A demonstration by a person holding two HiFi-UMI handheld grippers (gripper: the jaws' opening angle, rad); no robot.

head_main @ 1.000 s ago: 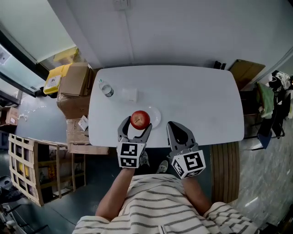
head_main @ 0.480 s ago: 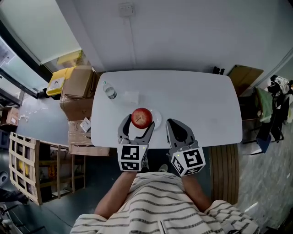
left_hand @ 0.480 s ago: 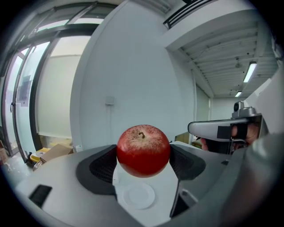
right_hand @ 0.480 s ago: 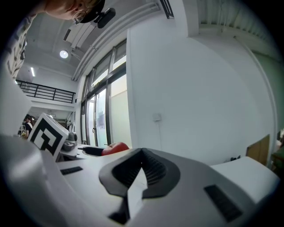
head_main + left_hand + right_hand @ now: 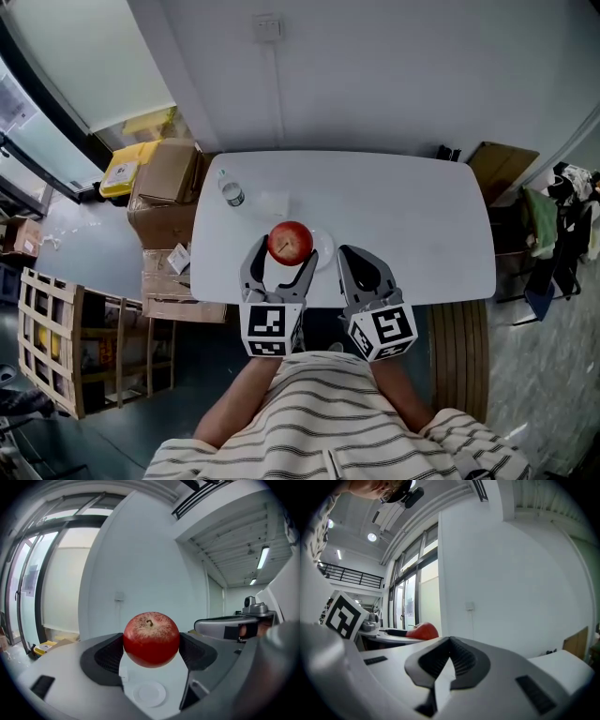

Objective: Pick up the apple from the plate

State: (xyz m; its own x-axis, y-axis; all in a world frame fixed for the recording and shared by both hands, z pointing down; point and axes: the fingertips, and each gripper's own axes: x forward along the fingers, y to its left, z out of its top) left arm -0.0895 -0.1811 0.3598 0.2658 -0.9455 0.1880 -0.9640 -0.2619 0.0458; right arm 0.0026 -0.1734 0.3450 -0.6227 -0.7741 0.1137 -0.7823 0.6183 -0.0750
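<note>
Here, white rounded table [image 5: 422, 225] spanned head view. Right gripper [image 5: 356, 258] was clenched shut, holding nothing. Left gripper [image 5: 281, 253] beside it grasped fruit. Small white round plate [image 5: 149, 693] lay on table. Red round apple [image 5: 151, 639] hung above plate, pinched between left jaws.

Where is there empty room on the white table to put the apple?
The white table's whole right half is bare, from the small white plate to the right edge. The left end is crowded: clear plastic bottle, pale square object, left gripper holding the red apple.
</note>
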